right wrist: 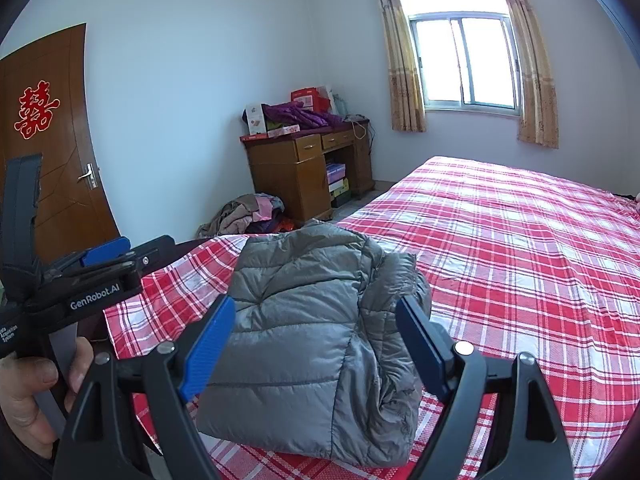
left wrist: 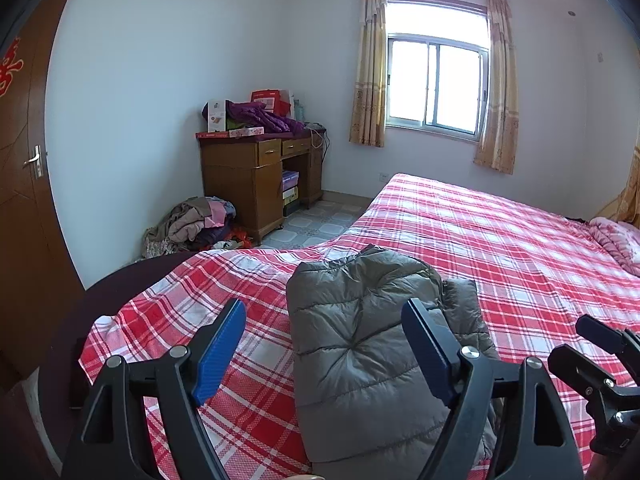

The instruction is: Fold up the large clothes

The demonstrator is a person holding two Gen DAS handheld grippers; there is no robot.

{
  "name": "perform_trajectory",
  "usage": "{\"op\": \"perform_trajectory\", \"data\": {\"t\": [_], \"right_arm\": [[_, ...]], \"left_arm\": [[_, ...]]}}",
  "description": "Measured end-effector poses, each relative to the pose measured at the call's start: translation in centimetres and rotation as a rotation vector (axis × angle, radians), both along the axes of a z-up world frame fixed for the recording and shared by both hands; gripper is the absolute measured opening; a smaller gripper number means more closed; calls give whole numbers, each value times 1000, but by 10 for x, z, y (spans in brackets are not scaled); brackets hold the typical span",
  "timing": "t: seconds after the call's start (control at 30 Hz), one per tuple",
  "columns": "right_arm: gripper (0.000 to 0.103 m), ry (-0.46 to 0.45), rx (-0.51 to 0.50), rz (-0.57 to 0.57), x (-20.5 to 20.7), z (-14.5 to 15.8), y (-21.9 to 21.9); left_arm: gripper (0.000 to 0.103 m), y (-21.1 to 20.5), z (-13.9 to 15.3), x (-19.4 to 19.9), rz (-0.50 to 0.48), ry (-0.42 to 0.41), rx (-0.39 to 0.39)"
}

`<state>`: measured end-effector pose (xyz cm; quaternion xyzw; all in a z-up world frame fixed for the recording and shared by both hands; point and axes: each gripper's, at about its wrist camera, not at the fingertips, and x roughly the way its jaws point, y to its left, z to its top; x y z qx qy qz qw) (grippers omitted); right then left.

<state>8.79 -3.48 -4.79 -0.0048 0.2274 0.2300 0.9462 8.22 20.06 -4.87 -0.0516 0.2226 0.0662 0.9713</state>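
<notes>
Left gripper (left wrist: pixel 324 350): jaws spread wide, holding nothing. Right gripper (right wrist: pixel 316 346): likewise wide, holding nothing. 1 grey padded jacket (right wrist: pixel 308 336), folded, lies just ahead of both on the red plaid bed (right wrist: pixel 520 248); clothes heap (left wrist: pixel 196 226) and desk (left wrist: pixel 256 176) lie beyond.

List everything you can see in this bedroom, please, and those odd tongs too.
padded jacket: one, grey, folded on the bed's near corner
bed cover: one, red and white check
desk: one, brown wood, far corner, boxes and purple clothing on top
clothes pile: one, mixed colours, floor beside desk
door: one, brown, red paper emblem
window: one, beige curtains
pink bedding: one, far right of bed
left tongs: one, black with blue pads, open
right tongs: one, same colours, open
</notes>
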Motion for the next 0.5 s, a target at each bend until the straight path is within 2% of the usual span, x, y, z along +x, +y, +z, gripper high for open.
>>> {"op": "perform_trajectory", "data": {"t": [0.5], "right_arm": [[85, 9, -6, 6, 1, -3, 0]], "left_arm": [[82, -11, -5, 2, -4, 5, 67]]}}
